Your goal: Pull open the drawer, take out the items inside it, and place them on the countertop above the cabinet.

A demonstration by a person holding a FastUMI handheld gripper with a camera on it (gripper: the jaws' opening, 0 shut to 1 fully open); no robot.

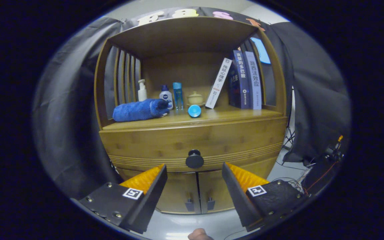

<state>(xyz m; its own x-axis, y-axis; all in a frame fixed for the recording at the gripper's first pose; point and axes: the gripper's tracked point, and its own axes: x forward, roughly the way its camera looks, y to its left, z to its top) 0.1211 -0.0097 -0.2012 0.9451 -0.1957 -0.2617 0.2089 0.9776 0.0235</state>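
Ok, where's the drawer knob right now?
In the gripper view, the black drawer knob sits centred on the closed drawer front, just ahead of the open claw, above the two cabinet doors.

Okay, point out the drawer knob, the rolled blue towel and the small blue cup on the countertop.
drawer knob (194, 159): gripper view, round black face, just ahead of the open jaws.
rolled blue towel (138, 110): gripper view, middle of the roll.
small blue cup (194, 111): gripper view, its side.
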